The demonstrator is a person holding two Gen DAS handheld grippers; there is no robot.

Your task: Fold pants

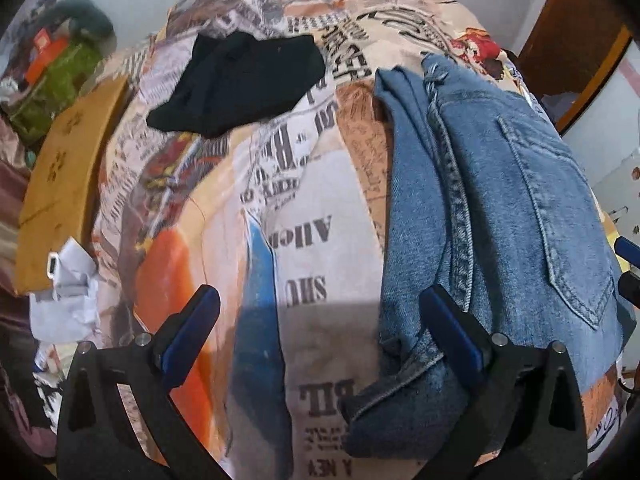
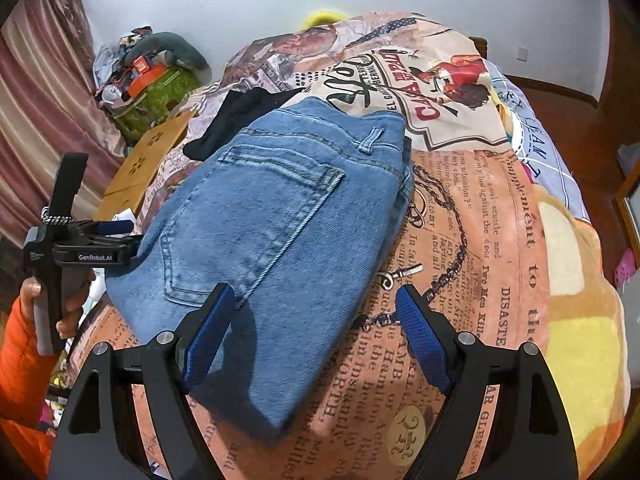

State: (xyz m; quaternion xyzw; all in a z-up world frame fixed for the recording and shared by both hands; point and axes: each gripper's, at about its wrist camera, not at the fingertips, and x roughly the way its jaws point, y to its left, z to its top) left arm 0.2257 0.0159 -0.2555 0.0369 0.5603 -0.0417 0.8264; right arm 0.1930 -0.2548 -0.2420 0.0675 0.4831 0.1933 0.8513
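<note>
While the folded blue jeans (image 2: 276,236) lie flat on the newspaper-print bedspread (image 2: 472,240), back pocket uppermost and waistband toward the far end, the right gripper (image 2: 316,336) hovers over their near end with its jaws spread wide and nothing between them; its left pad sits above the denim, its right pad above bare bedspread. In the left wrist view the left gripper (image 1: 320,328) is likewise wide open and holds nothing; its right finger (image 1: 452,328) overlaps the jeans (image 1: 500,208) at their near edge, though contact cannot be judged; its other finger is over the bedspread (image 1: 320,208). A black garment (image 1: 236,84) lies beyond the jeans, apart from them; a brown cardboard box (image 1: 60,176) stands beside the bed; crumpled white paper (image 1: 68,296) lies near it.
</note>
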